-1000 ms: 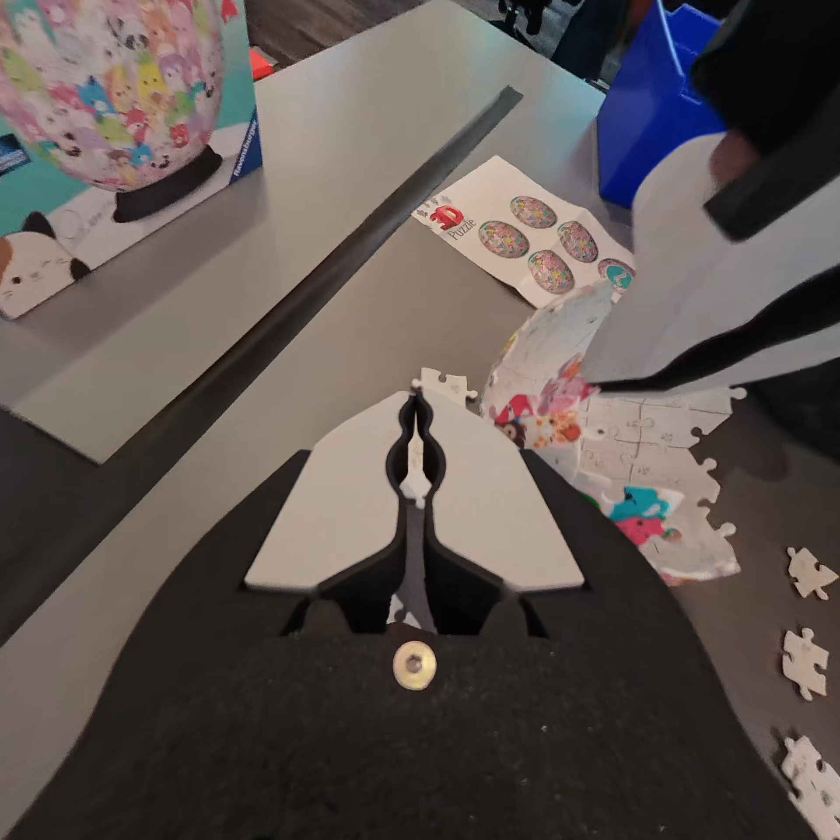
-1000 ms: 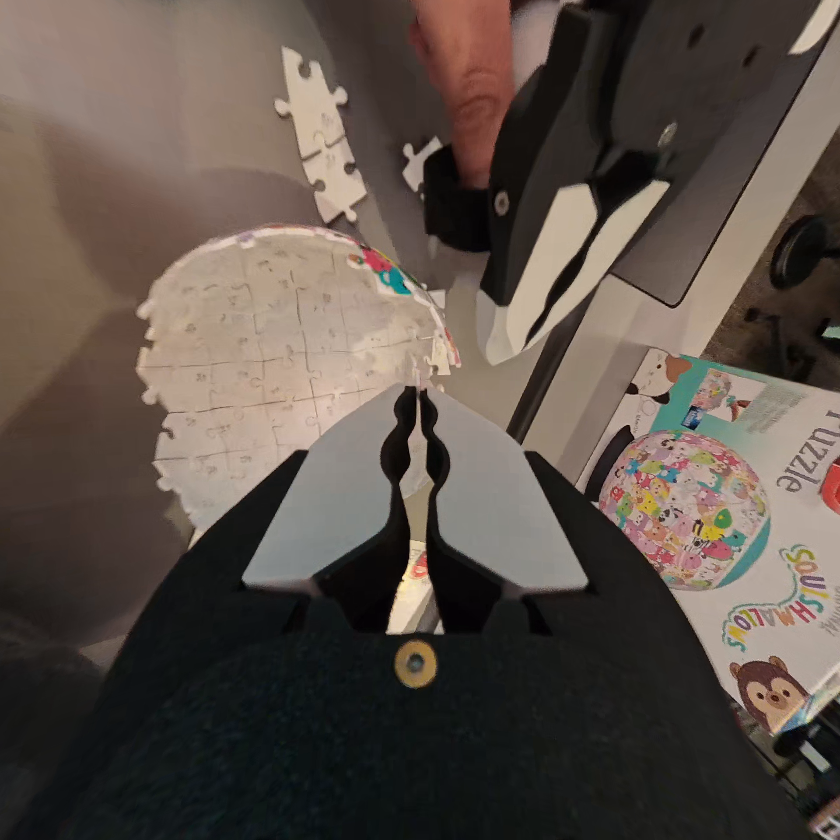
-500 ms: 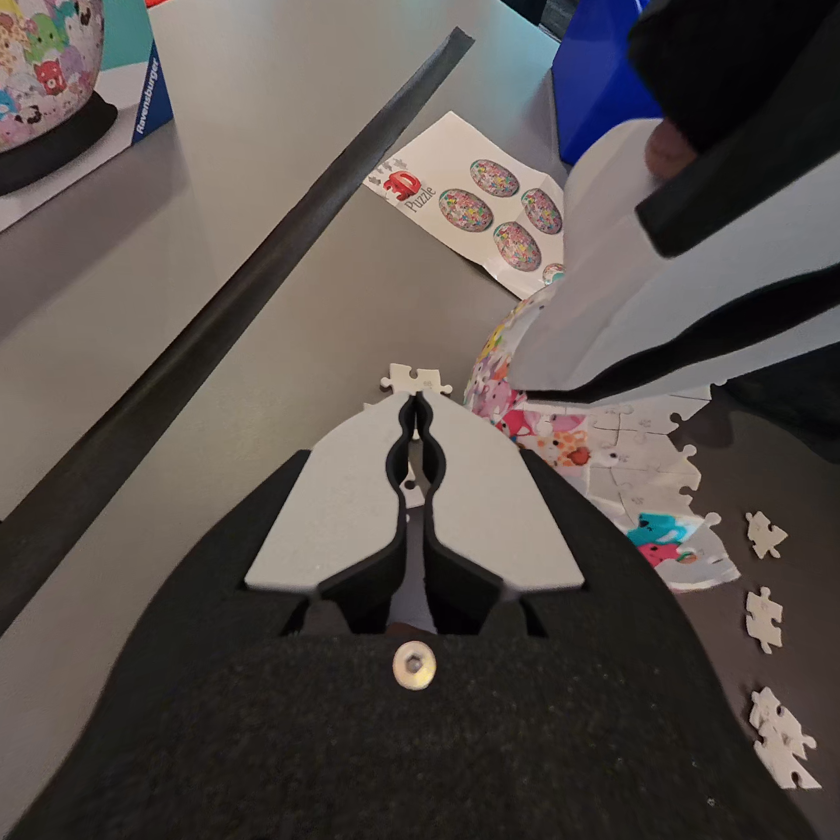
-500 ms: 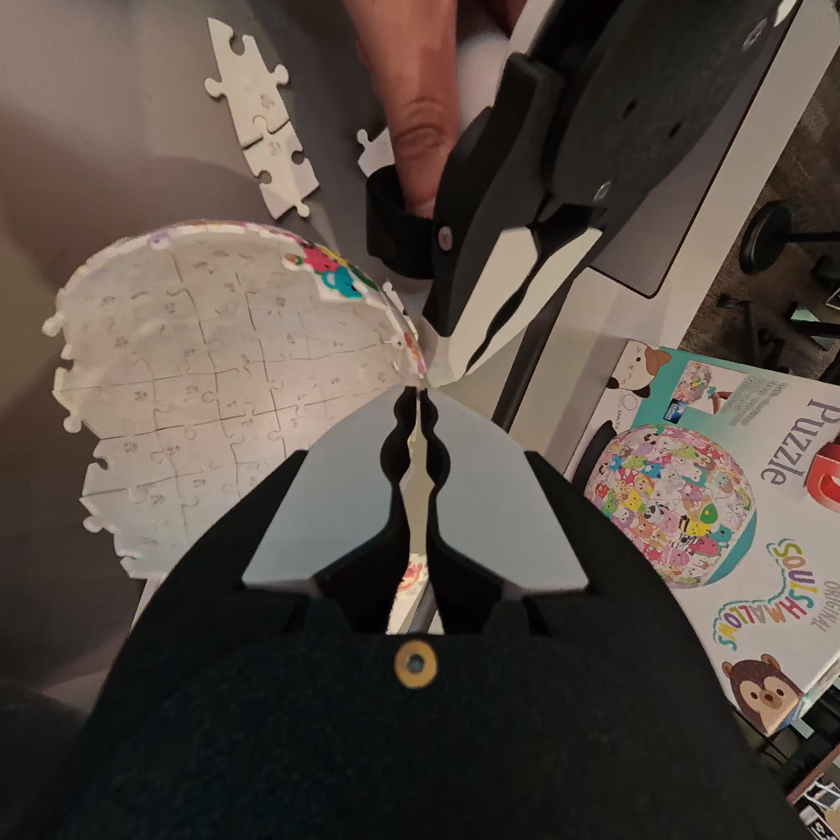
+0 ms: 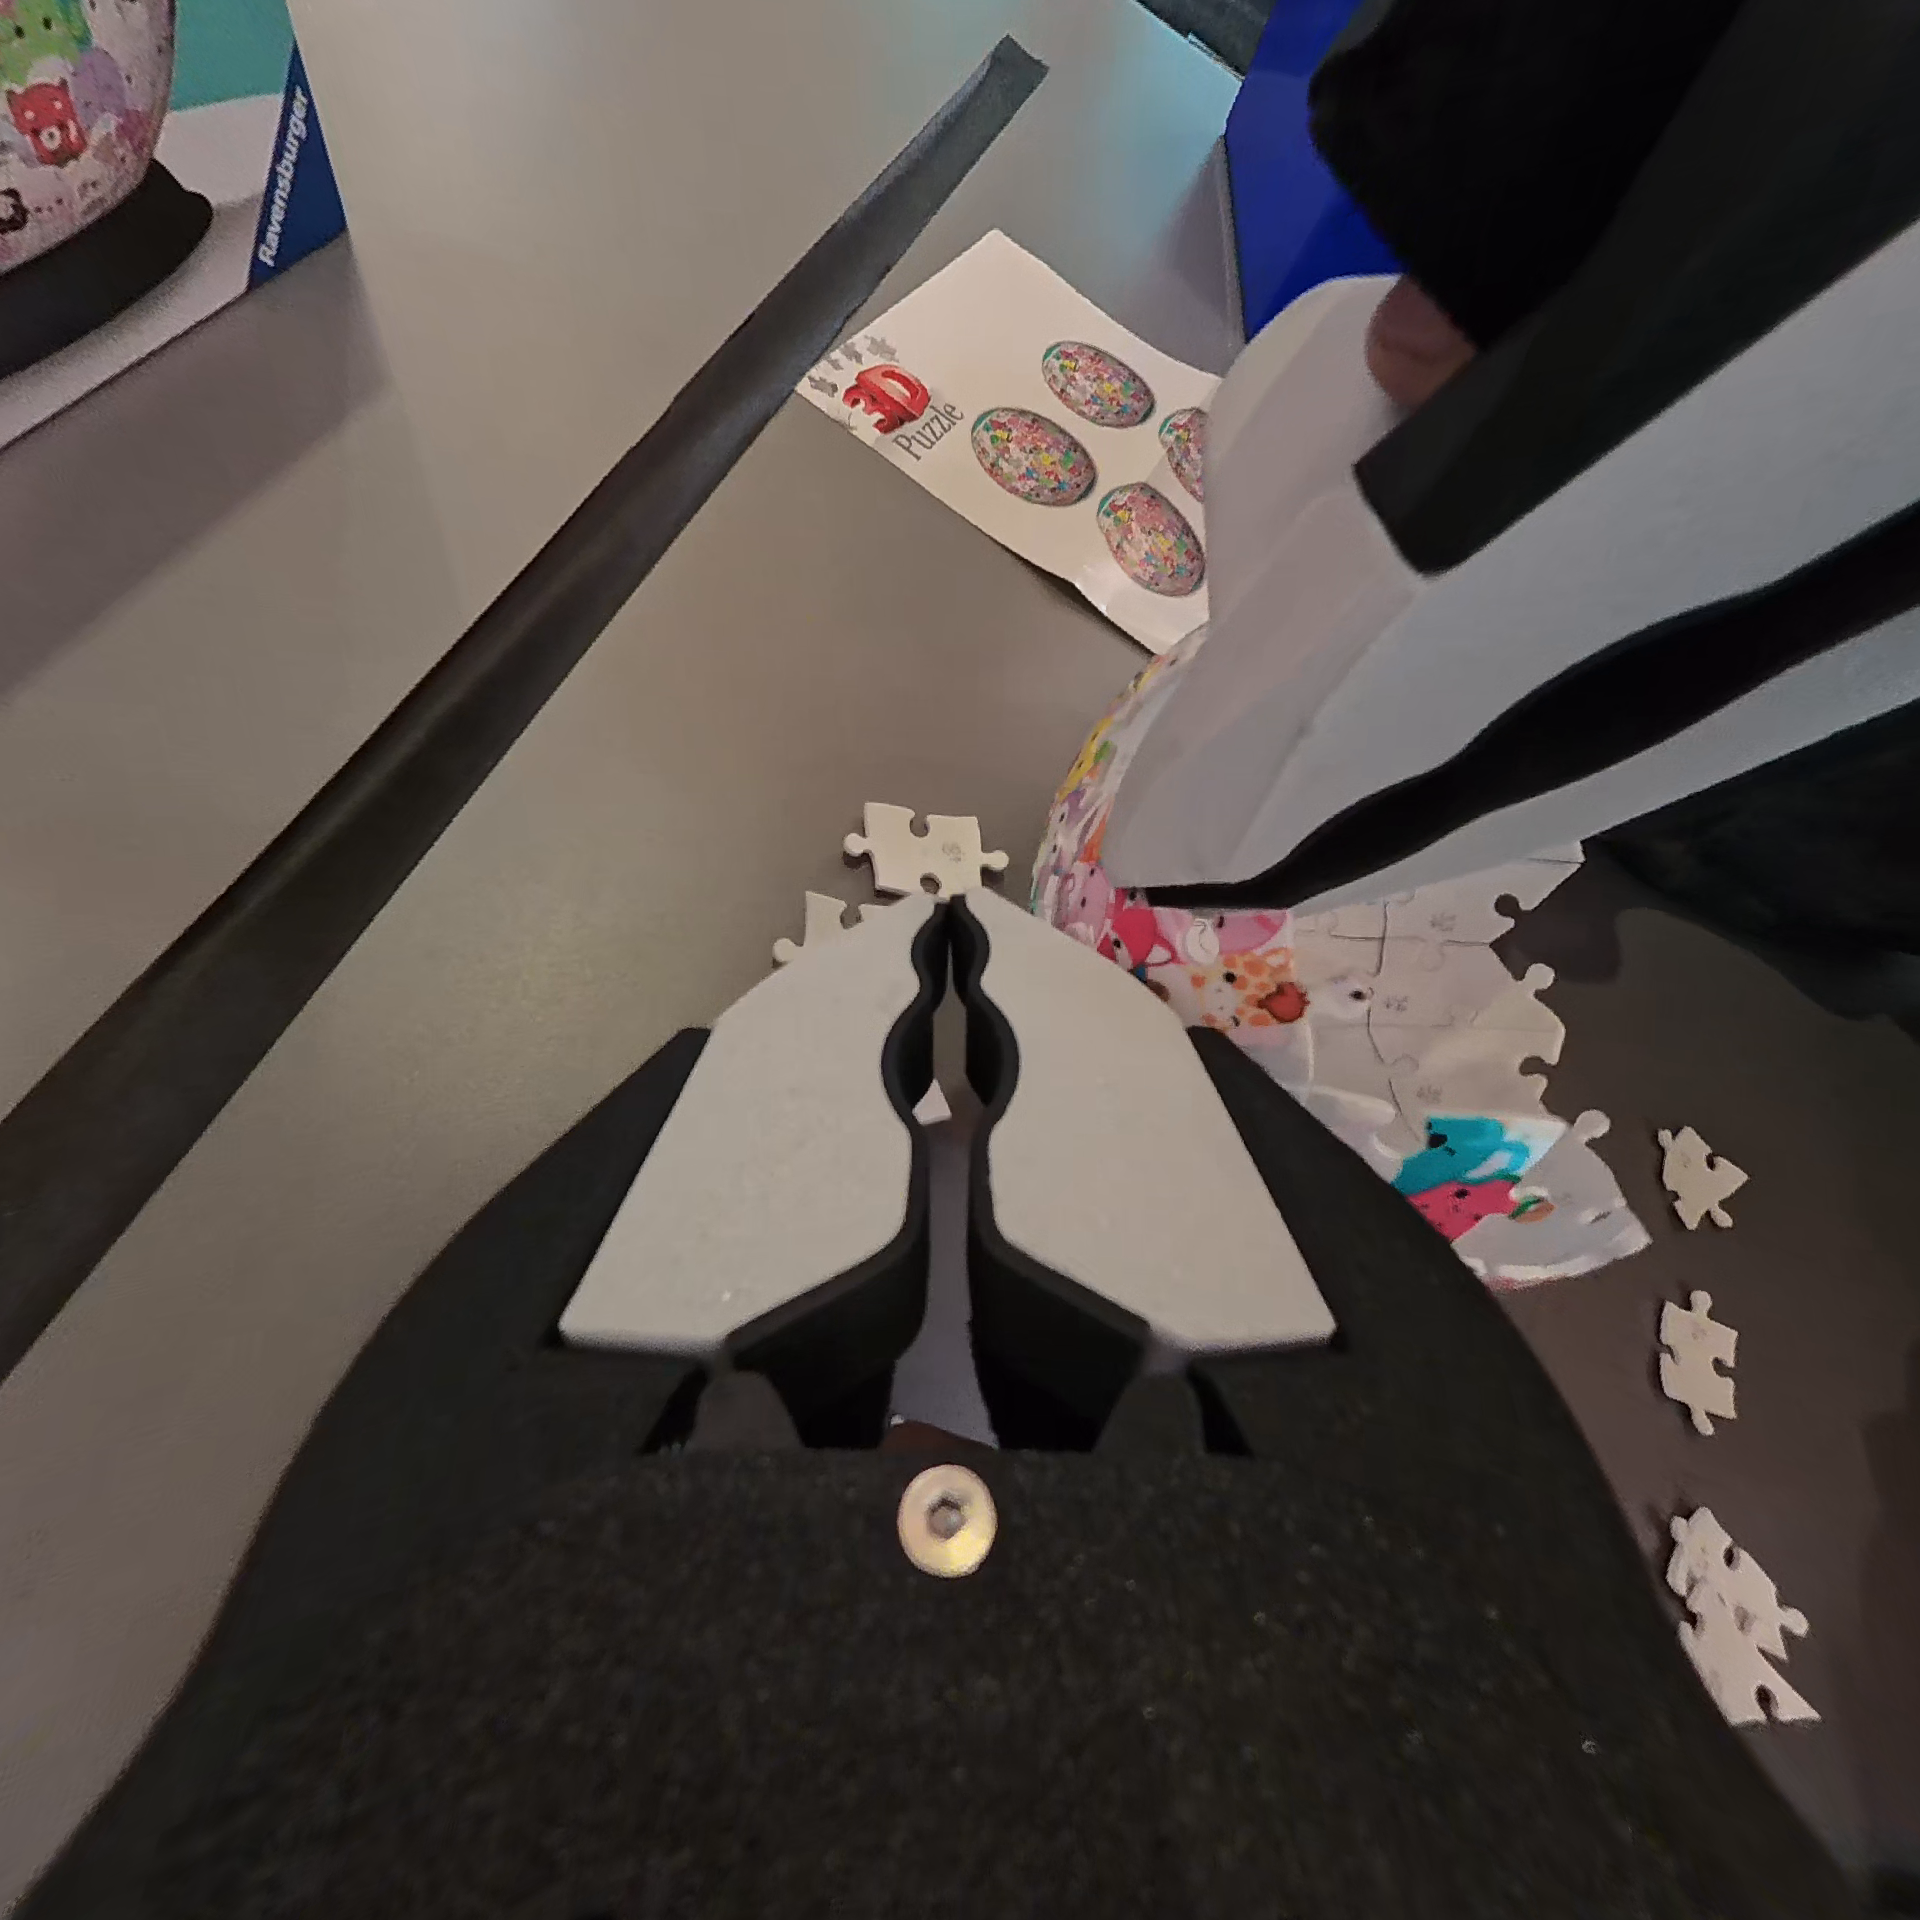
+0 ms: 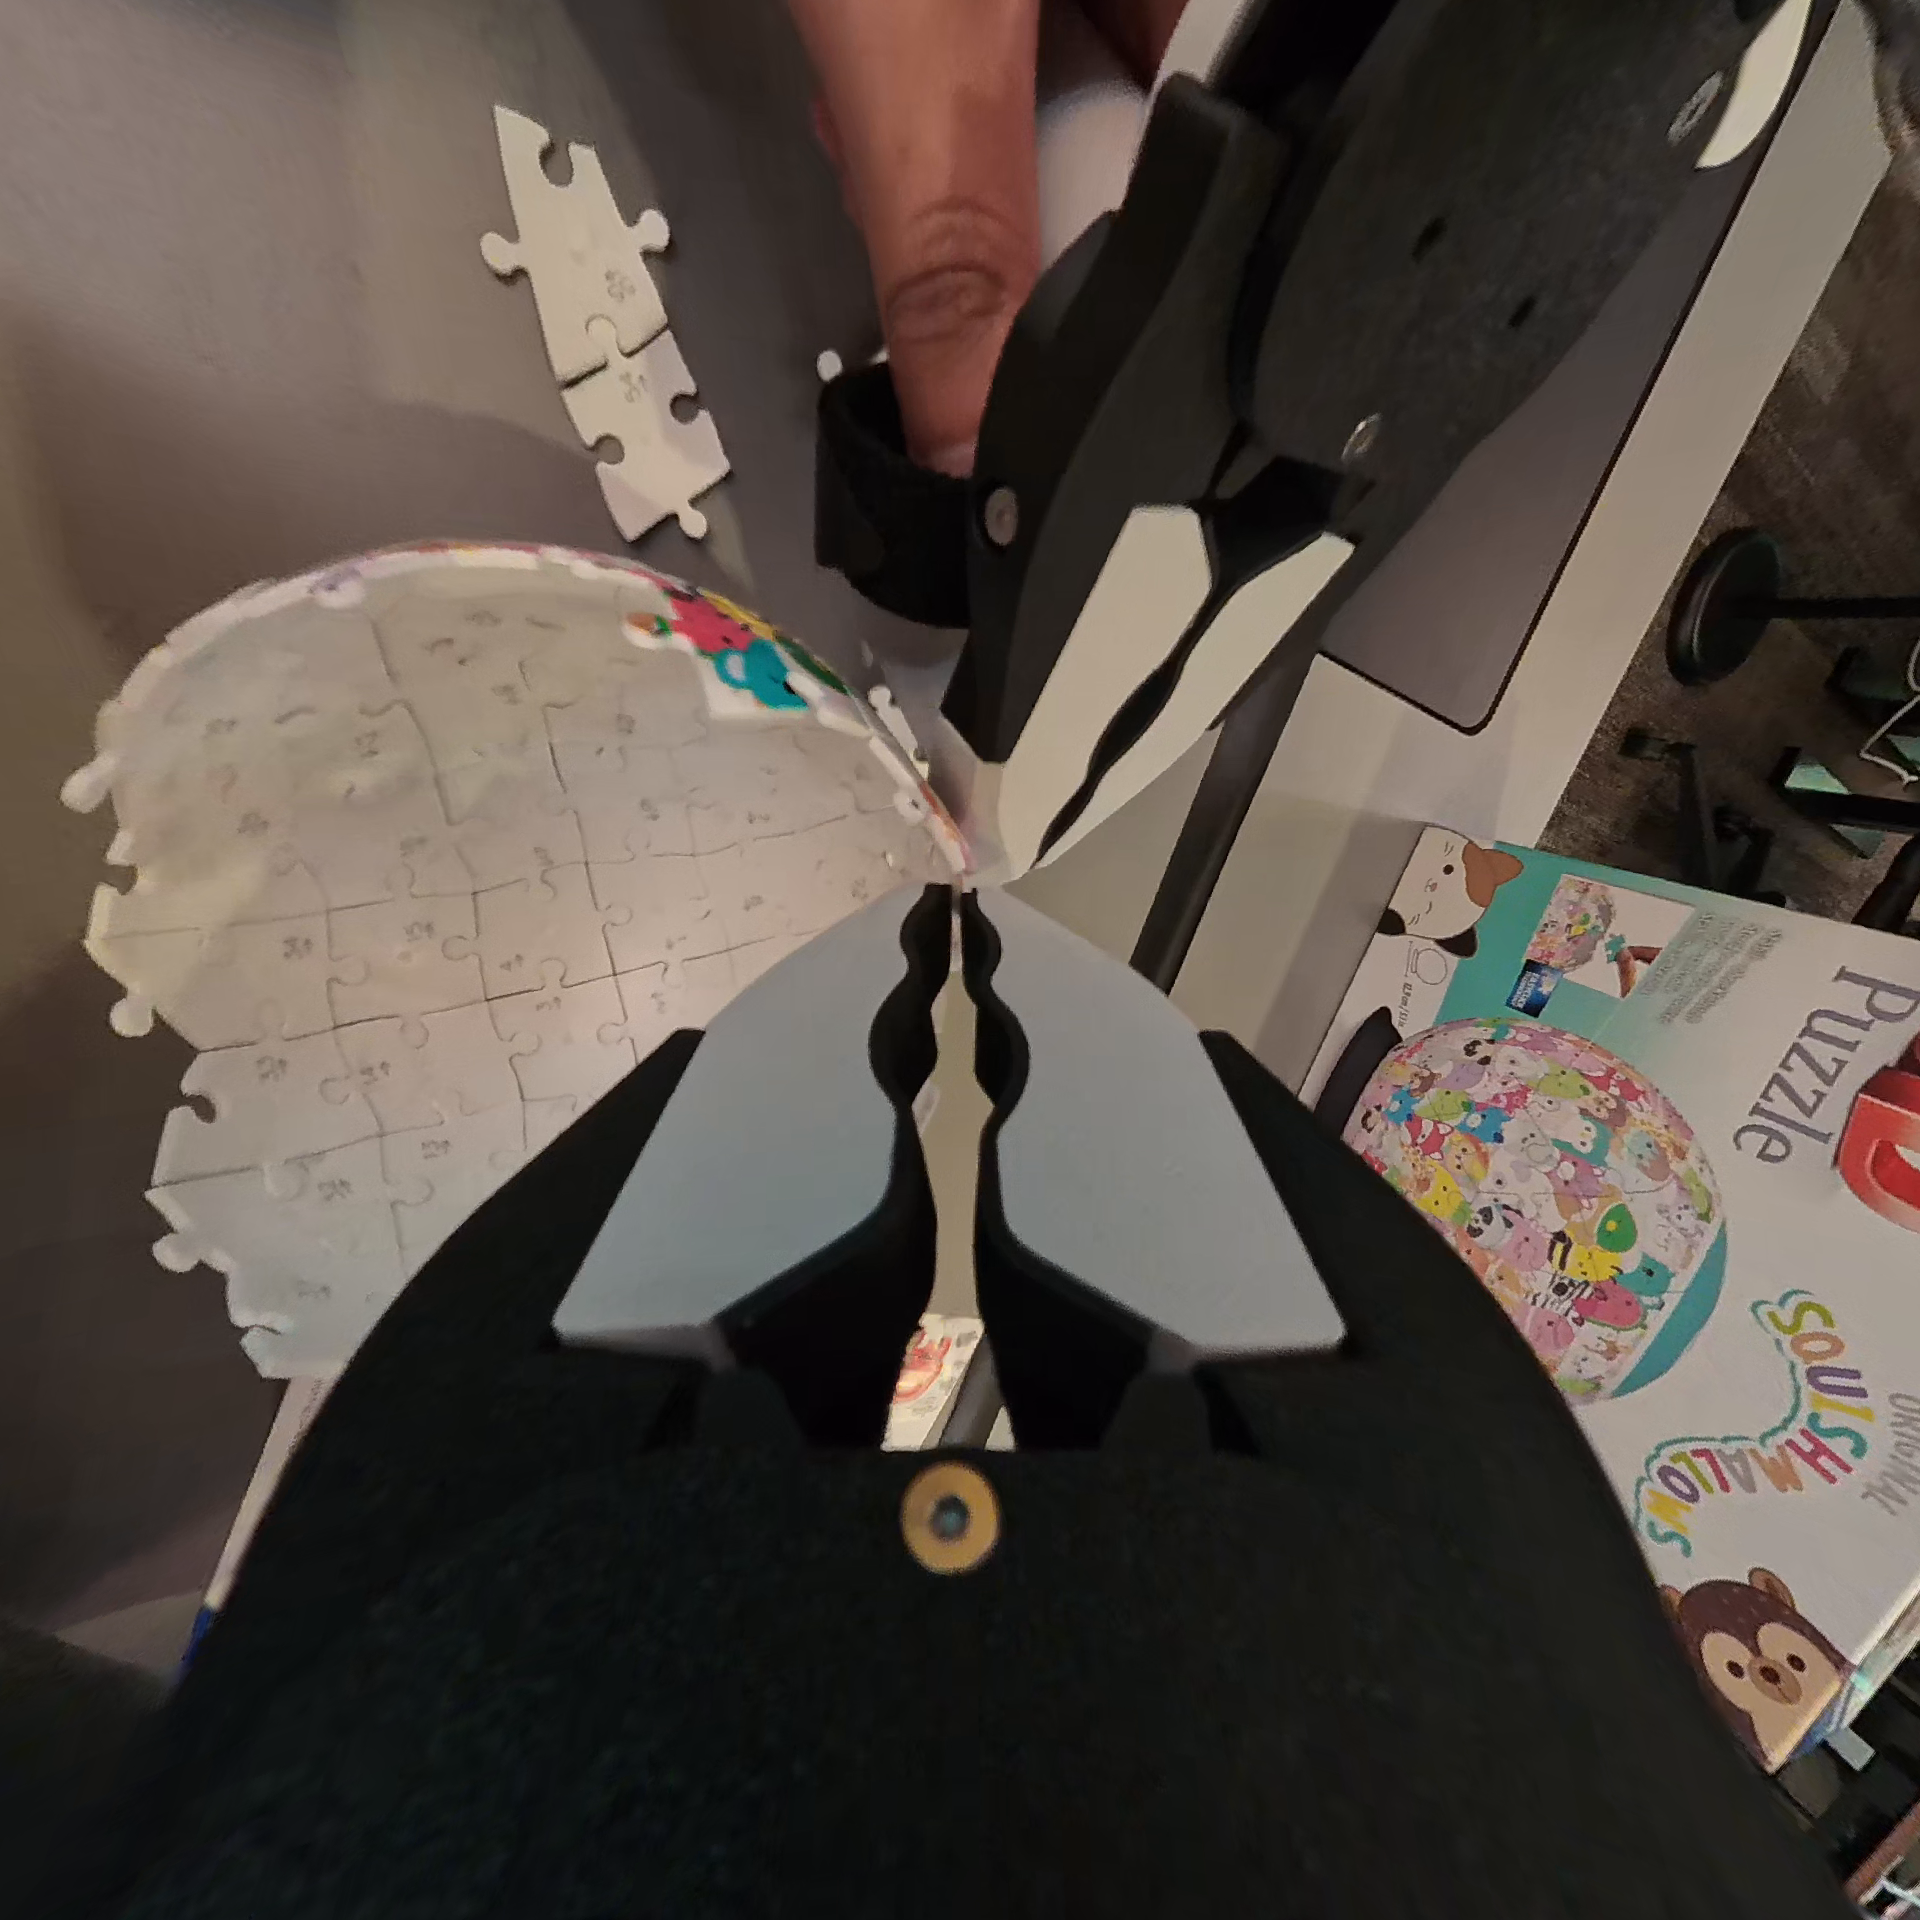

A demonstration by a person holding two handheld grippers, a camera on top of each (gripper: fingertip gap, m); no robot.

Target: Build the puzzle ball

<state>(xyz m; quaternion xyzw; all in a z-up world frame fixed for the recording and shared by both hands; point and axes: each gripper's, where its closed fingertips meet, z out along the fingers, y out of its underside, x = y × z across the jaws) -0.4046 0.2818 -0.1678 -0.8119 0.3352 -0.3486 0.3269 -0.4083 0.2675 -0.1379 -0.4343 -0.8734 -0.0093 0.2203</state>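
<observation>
Now both hand-held grippers, left point(image 5: 951, 909) and right point(image 6: 954, 896), pinch the puzzle ball point(image 6: 436, 883) rim

Loose pcs point(image 5: 1698, 1363) right of half-ball point(image 5: 1434, 1049)

Closed right claw point(image 6: 954, 902) tips touch the half-built ball point(image 6: 436, 894) rim, left of it; closed left claw point(image 6: 1013, 831) just beyond.

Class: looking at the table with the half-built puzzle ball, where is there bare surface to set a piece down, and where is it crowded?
Free: the grey tabletop between the dark strip and the left gripper. Crowded: around the ball shell, where both grippers meet, with loose pieces alongside and the leaflet behind.
</observation>
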